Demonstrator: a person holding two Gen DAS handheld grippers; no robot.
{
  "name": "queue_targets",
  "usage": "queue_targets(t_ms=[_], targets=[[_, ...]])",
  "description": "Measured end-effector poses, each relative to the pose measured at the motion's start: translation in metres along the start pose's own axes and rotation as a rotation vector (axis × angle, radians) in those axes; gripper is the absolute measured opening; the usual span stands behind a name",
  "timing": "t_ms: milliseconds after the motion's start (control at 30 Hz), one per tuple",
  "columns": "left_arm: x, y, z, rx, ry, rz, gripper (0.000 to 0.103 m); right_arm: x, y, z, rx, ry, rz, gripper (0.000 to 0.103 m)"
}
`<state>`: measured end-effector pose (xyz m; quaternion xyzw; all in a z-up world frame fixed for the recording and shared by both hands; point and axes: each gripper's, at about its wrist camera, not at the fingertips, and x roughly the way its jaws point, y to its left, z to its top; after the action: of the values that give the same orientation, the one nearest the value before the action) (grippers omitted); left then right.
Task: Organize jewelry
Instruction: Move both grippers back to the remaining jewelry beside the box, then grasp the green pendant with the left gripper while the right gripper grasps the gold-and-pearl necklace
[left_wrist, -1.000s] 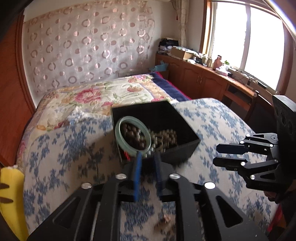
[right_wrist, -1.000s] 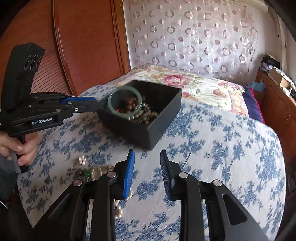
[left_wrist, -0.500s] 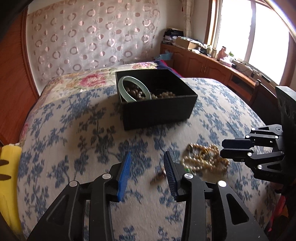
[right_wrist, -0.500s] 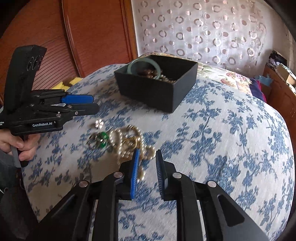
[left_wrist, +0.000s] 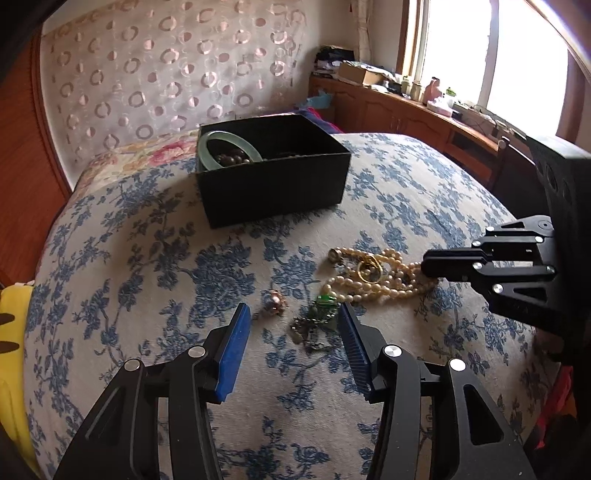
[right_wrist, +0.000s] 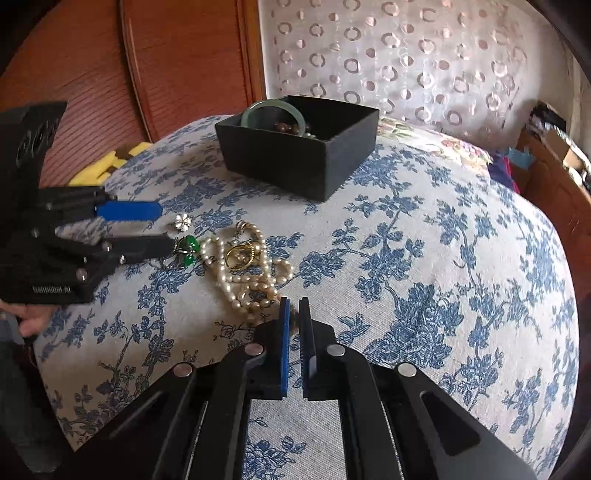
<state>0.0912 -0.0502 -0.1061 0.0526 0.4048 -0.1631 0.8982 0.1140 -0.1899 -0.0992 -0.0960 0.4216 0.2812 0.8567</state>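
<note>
The left claw has just been opening and stands half spread, low over the blue-flowered bed cover, with a green-stoned trinket and a small pinkish charm between its blue pads, neither gripped. The right claw has just been closing and is pinched on the near end of the pearl necklace. The black box, at twelve o'clock of the pearls, holds a pale green bangle and dark beads.
</note>
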Motion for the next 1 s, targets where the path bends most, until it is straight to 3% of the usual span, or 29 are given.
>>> queue_targets(t_ms=[167,467,567,1000], targets=[[0.006,-0.003,0.001,0.008,0.03,0.008,0.034,0.0,0.0,-0.001,-0.004,-0.002,-0.004,0.006],[0.015,-0.009,0.005,0.039,0.048,0.035,0.027,0.002,0.003,0.0,-0.012,-0.003,-0.014,0.006],[0.015,-0.012,0.005,0.046,0.045,0.03,0.009,0.001,0.004,0.0,-0.011,-0.004,-0.013,0.006],[-0.008,-0.004,0.004,0.001,-0.017,0.039,0.004,0.001,0.002,0.0,-0.018,-0.005,-0.022,0.006]])
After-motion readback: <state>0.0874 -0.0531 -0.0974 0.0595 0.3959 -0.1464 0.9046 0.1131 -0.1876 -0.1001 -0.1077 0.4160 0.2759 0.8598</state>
